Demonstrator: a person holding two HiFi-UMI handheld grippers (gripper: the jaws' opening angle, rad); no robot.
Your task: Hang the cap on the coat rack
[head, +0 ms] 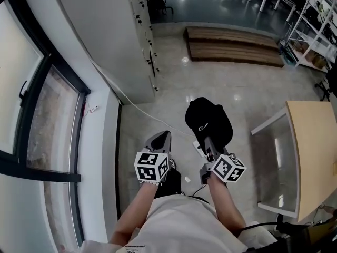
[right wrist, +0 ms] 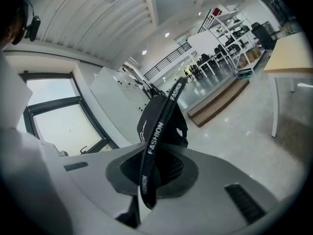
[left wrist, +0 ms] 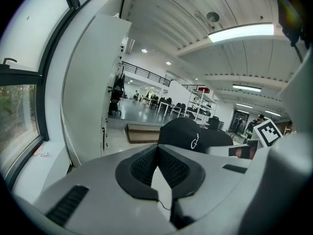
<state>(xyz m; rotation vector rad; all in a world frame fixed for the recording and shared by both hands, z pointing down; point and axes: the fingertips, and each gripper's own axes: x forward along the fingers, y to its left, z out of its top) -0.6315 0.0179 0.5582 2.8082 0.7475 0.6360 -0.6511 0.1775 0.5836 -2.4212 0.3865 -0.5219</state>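
Note:
A black cap (head: 208,120) with a small white logo hangs over the floor in front of the person. My right gripper (head: 207,140) is shut on it from below. In the right gripper view the jaws (right wrist: 155,155) pinch a black band printed "FASHION", and the cap's crown (right wrist: 162,124) rises just beyond them. My left gripper (head: 162,136) is beside it on the left, apart from the cap, shut with nothing between its pads (left wrist: 157,153). The left gripper view shows the cap (left wrist: 190,134) to the right, ahead of the jaws. No coat rack shows in any view.
A white cabinet (head: 105,30) and a window wall (head: 47,104) stand to the left. A low wooden platform (head: 231,45) lies ahead on the glossy floor. A light wooden table (head: 313,157) is at the right, with shelving (head: 316,30) behind it. A white cable (head: 138,107) crosses the floor.

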